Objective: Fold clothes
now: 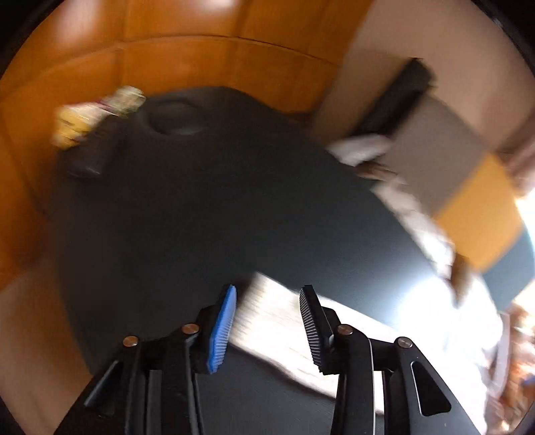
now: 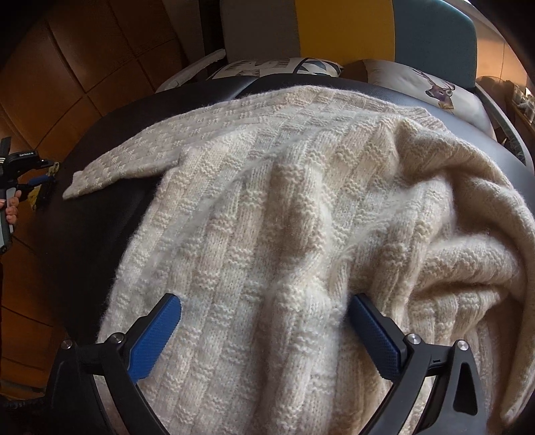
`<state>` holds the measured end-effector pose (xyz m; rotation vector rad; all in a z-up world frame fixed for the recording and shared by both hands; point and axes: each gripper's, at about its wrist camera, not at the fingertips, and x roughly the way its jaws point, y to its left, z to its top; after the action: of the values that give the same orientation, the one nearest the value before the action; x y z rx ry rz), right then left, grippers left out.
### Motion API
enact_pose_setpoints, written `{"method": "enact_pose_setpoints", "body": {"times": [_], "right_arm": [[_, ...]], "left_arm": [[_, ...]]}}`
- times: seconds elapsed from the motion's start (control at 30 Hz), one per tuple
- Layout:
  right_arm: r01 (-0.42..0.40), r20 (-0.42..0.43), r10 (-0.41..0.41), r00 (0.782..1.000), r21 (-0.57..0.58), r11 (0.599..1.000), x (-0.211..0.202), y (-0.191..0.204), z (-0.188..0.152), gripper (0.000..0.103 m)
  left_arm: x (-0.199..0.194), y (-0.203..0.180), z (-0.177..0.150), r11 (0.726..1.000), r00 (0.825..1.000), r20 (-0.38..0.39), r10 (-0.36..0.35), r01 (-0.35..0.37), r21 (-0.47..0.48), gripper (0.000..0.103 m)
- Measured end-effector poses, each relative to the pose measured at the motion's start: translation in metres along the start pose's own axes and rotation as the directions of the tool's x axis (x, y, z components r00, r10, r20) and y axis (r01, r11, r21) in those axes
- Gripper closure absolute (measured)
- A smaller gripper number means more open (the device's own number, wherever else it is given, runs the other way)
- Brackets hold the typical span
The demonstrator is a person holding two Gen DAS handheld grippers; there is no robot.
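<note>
A cream knitted sweater (image 2: 267, 207) lies over a dark round table (image 2: 100, 214). One sleeve (image 2: 113, 170) stretches flat to the left, and the right side is bunched in thick folds (image 2: 468, 261). My right gripper (image 2: 265, 299) stands wide open just above the sweater's body, its blue pads (image 2: 153, 338) on either side of a raised ridge of knit. The left wrist view is blurred. There my left gripper (image 1: 269, 289) is open above the table (image 1: 200, 217), with the pale sleeve end (image 1: 284, 321) lying below and between its fingers.
Printed cushions (image 2: 431, 90) and a grey, yellow and blue chair back (image 2: 334, 26) stand behind the table. Orange-brown tiled floor (image 1: 187, 60) surrounds it. A yellow patterned object (image 1: 80, 123) lies at the table's far left edge. A hand (image 2: 11, 209) shows at the left border.
</note>
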<state>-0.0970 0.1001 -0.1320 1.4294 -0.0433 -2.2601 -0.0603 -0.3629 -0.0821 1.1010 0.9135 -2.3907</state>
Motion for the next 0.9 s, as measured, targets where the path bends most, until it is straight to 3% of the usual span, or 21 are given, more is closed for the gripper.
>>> {"method": "enact_pose_setpoints", "body": {"times": [0.07, 0.13, 0.27, 0.33, 0.4, 0.53, 0.6, 0.73, 0.8, 0.9], "right_arm": [[-0.087, 0.043, 0.085, 0.995, 0.057, 0.995, -0.015, -0.014, 0.001, 0.004], [-0.109, 0.105, 0.097, 0.990, 0.114, 0.988, -0.037, -0.038, 0.002, 0.006], [-0.100, 0.213, 0.050, 0.976, 0.231, 0.968, -0.086, -0.097, 0.002, 0.006], [-0.065, 0.247, -0.009, 0.969, 0.289, 0.955, -0.113, -0.134, 0.005, 0.006], [-0.038, 0.252, -0.049, 0.966, 0.330, 0.943, -0.128, -0.172, 0.014, 0.006], [-0.035, 0.196, -0.046, 0.979, 0.391, 0.920, -0.120, -0.236, 0.039, 0.008], [-0.032, 0.168, -0.043, 0.985, 0.421, 0.907, -0.116, -0.268, 0.052, 0.034], [-0.050, 0.060, 0.028, 0.998, 0.416, 0.908, -0.072, -0.294, 0.065, 0.039], [-0.074, 0.023, 0.071, 0.997, 0.409, 0.910, -0.055, -0.298, 0.070, 0.039], [-0.042, -0.032, 0.057, 0.998, 0.355, 0.934, -0.040, -0.295, 0.075, 0.039]], "left_arm": [[0.009, -0.043, -0.027, 0.989, 0.989, -0.090, -0.119, 0.126, 0.080, 0.058], [0.020, -0.094, -0.060, 0.960, 0.971, -0.173, -0.163, 0.197, 0.200, 0.058], [0.032, -0.193, -0.114, 0.847, 0.940, -0.272, -0.207, 0.312, 0.430, 0.058], [0.032, -0.242, -0.135, 0.759, 0.924, -0.300, -0.239, 0.370, 0.535, 0.058], [0.032, -0.289, -0.159, 0.647, 0.909, -0.326, -0.262, 0.416, 0.639, 0.058], [0.055, -0.369, -0.195, 0.408, 0.908, -0.341, -0.246, 0.416, 0.813, 0.056], [0.081, -0.397, -0.203, 0.319, 0.911, -0.348, -0.220, 0.404, 0.857, 0.056], [0.121, -0.424, -0.210, 0.244, 0.913, -0.379, -0.151, 0.406, 0.881, 0.056], [0.143, -0.423, -0.208, 0.224, 0.911, -0.391, -0.131, 0.411, 0.884, 0.056], [0.161, -0.431, -0.209, 0.203, 0.908, -0.406, -0.105, 0.419, 0.885, 0.052]]}}
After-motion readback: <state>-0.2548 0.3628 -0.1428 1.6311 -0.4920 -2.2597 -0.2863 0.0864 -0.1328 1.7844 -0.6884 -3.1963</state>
